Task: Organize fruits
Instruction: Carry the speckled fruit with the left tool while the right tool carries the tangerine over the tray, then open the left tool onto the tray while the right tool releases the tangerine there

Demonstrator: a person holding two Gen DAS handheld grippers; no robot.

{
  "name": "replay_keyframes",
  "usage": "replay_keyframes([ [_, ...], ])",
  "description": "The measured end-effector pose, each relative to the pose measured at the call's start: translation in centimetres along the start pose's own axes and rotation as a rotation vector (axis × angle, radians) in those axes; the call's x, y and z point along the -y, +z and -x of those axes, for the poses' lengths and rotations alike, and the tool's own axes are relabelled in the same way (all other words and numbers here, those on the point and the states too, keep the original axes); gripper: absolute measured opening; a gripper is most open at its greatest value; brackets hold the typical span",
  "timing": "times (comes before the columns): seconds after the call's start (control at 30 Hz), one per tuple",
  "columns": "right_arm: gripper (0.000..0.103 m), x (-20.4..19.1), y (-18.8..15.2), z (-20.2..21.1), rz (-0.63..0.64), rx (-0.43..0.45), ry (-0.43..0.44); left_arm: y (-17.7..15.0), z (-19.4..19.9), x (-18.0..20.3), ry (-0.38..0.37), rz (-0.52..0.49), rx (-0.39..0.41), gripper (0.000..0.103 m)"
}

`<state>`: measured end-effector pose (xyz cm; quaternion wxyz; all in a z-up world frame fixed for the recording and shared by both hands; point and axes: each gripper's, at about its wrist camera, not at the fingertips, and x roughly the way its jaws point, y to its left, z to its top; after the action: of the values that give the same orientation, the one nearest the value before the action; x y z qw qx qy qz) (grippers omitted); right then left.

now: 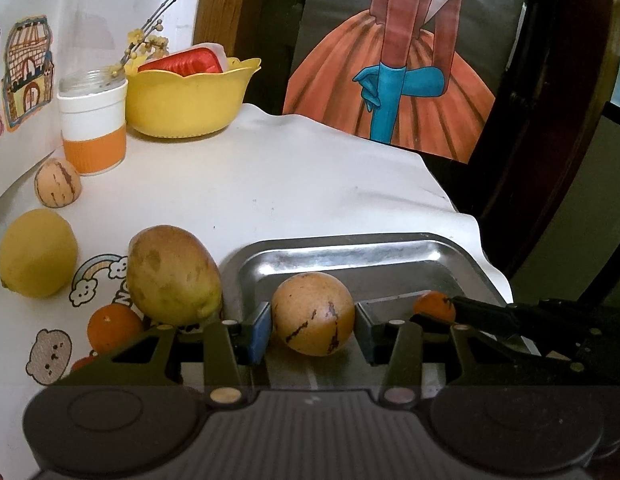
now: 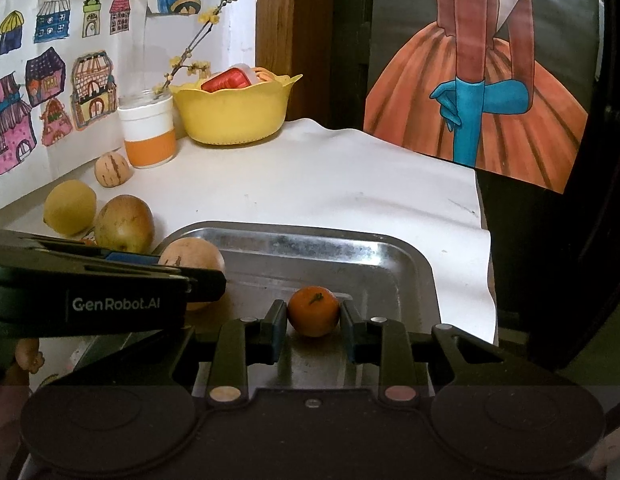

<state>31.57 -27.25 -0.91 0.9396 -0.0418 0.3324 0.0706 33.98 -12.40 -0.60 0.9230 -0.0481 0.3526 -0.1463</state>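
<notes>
Fruits are being gathered onto the metal tray point(image 2: 390, 264), and both grippers sit over it with one piece each. The left gripper point(image 1: 313, 320) has its blue pads on either side of a round tan melon-like fruit point(image 1: 313, 314) with dark streaks; the pads look to be touching it or very nearly so, and the fruit seems to rest low on the tray's near left part. The right gripper point(image 2: 314, 314) brackets a small mandarin point(image 2: 313, 311), dimpled skin and a green stem on top, with a slight gap at one pad, so whether it is held or just released cannot be told. By the look of it this is the placing step; the next move likely calls for spreading the jaws and backing away without nudging either round fruit into a roll on the smooth steel. Left of the left gripper, off the tray on the white cloth point(image 1: 290, 184), lie a blotchy mango point(image 1: 172, 274), a lemon point(image 1: 38, 252), an orange point(image 1: 112, 326) and a second streaked fruit point(image 1: 56, 182), still to be collected.
</notes>
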Motion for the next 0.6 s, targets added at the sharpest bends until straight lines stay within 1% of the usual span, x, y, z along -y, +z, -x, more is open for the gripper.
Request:
replay_keyframes([
  [0.1, 0.031, 0.0, 0.0, 0.0, 0.001, -0.003, -0.006, 0.1, 0.0, -0.1, -0.001, 0.007, -0.005, 0.049],
  [0.17, 0.034, -0.1, 0.0, 0.1, 0.005, -0.003, -0.012, 0.2, 0.0, 0.0, 0.001, 0.011, -0.006, 0.049],
  [0.33, 0.052, -0.1, 0.1, 0.7, 0.014, 0.012, -0.03, 0.4, 0.9, 0.1, 0.006, 0.014, 0.028, 0.06],
  [0.47, 0.063, 0.0, 0.0, 1.7, 0.011, 0.024, -0.035, 0.5, 1.9, 0.3, 0.009, 0.018, 0.054, 0.068],
  [0.53, 0.07, 0.0, 0.0, 2.2, 0.013, 0.033, -0.039, 0.5, 2.4, 0.4, 0.014, 0.019, 0.068, 0.075],
  [0.57, 0.072, -0.1, 0.0, 2.6, 0.015, 0.039, -0.04, 0.5, 2.7, 0.5, 0.016, 0.019, 0.073, 0.077],
  [0.6, 0.075, -0.1, 0.0, 2.9, 0.015, 0.043, -0.04, 0.5, 3.0, 0.5, 0.018, 0.019, 0.08, 0.081],
])
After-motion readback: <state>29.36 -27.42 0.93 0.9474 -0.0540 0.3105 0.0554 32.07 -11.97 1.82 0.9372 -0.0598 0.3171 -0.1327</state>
